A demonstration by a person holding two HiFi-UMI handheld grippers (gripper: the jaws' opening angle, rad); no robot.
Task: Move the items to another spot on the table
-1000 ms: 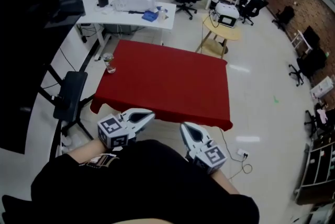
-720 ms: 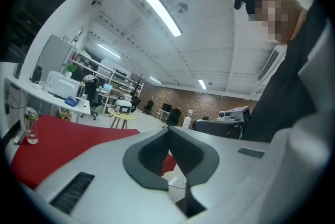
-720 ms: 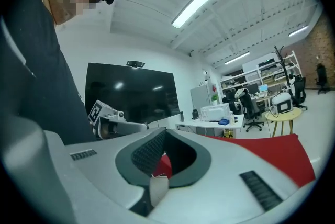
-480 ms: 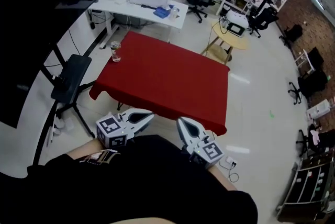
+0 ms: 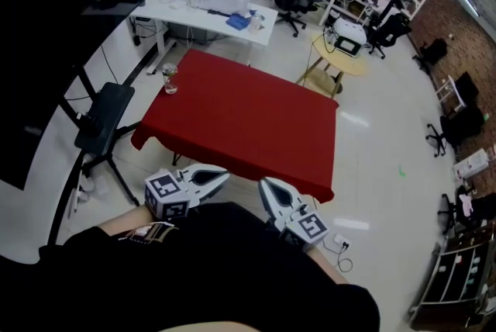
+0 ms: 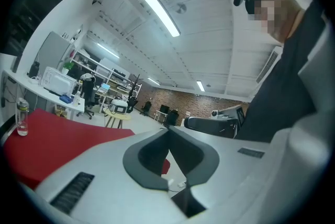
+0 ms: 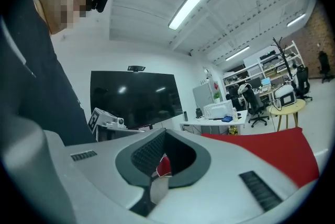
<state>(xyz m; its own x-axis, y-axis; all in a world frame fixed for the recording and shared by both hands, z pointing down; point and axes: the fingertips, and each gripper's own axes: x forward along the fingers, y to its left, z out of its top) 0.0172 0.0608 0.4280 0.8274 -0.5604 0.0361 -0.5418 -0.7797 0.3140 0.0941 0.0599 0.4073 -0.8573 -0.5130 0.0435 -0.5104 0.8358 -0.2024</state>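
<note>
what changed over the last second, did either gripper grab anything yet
Only the head camera swung a little, so the red table sits slightly differently in the head view. Nothing was taken hold of or let go. The left gripper and right gripper stay near the person's body, jaws shut and empty, short of the table. The clear bottle stays on the table's far left corner.

Bright ceiling strip lighting, fisheye-warped edges.

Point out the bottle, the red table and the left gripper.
bottle (image 5: 170,79), head view, its clear body.
red table (image 5: 248,121), head view, bare middle of the cloth.
left gripper (image 5: 222,176), head view, tips of its shut jaws.
</note>
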